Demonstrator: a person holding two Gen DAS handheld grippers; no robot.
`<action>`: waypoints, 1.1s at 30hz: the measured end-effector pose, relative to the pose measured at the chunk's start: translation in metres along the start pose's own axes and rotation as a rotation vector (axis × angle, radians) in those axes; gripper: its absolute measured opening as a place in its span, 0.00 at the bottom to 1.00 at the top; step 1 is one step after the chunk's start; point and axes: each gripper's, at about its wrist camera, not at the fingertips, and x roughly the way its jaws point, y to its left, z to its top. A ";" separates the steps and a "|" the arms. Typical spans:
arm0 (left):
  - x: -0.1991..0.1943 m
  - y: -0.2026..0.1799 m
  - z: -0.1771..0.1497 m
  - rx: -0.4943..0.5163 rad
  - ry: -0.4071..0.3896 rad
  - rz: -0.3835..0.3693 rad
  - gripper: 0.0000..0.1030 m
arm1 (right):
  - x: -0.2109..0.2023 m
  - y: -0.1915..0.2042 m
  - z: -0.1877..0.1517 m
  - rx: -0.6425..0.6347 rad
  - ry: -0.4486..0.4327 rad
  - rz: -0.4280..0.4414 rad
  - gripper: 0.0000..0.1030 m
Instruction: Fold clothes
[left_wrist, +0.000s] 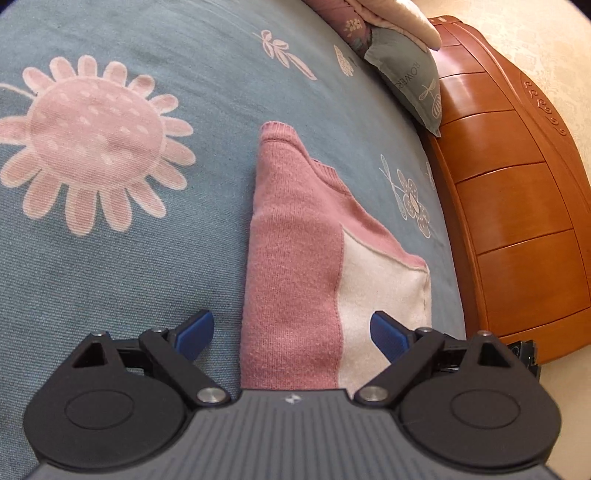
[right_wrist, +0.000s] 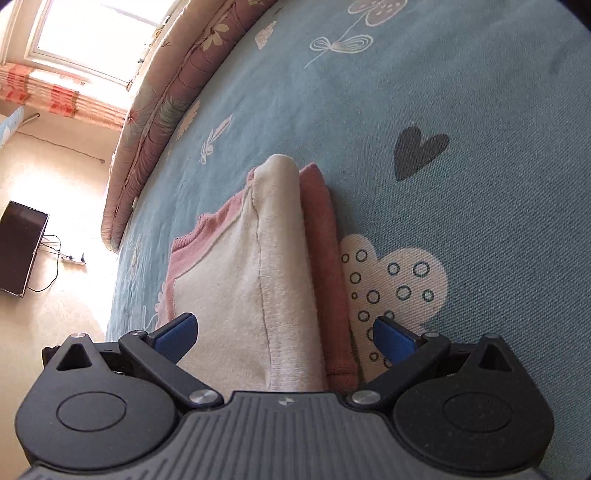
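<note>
Both grippers hover low over the bed with their blue-padded fingers spread wide and nothing between the pads: the left gripper (left_wrist: 293, 332) sits at the near end of a folded sweater (left_wrist: 295, 266), and the right gripper (right_wrist: 286, 334) sits over the same garment (right_wrist: 258, 280) from another side. Neither pad touches the knit as far as the views show

The sweater is pink knit with a cream-white panel, folded into a narrow, long stack lying flat on the blue bedspread (left_wrist: 122, 258). A ribbed pink edge shows at its far end. In the left wrist view the pink layer is on the left and the white panel on the right; in the right wrist view the white fold lies uppermost, with a darker pink fold tucked beside it on the right

Only the left view shows the wooden headboard (left_wrist: 517, 206) along the right, a grey-blue pillow (left_wrist: 410, 77) leaning on it, and a large pink sunflower print (left_wrist: 92, 144). Only the right view shows a sunlit window (right_wrist: 96, 33) with an orange-patterned curtain (right_wrist: 55, 96), a dark flat screen (right_wrist: 20, 247) standing on the pale floor far left with a power strip (right_wrist: 74, 259) near it, a mauve quilt (right_wrist: 159, 110) along the bed's far edge, and a dark heart print (right_wrist: 417, 149)
</note>
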 end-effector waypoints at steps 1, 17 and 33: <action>0.003 0.002 0.001 -0.012 0.009 -0.011 0.89 | 0.003 -0.001 0.001 0.007 -0.001 0.025 1.00; 0.033 0.001 0.008 -0.001 0.112 -0.127 0.92 | 0.026 0.013 0.000 -0.045 0.085 0.102 1.00; 0.056 -0.009 0.017 -0.009 0.165 -0.174 0.98 | 0.039 0.025 -0.002 -0.077 0.087 0.154 1.00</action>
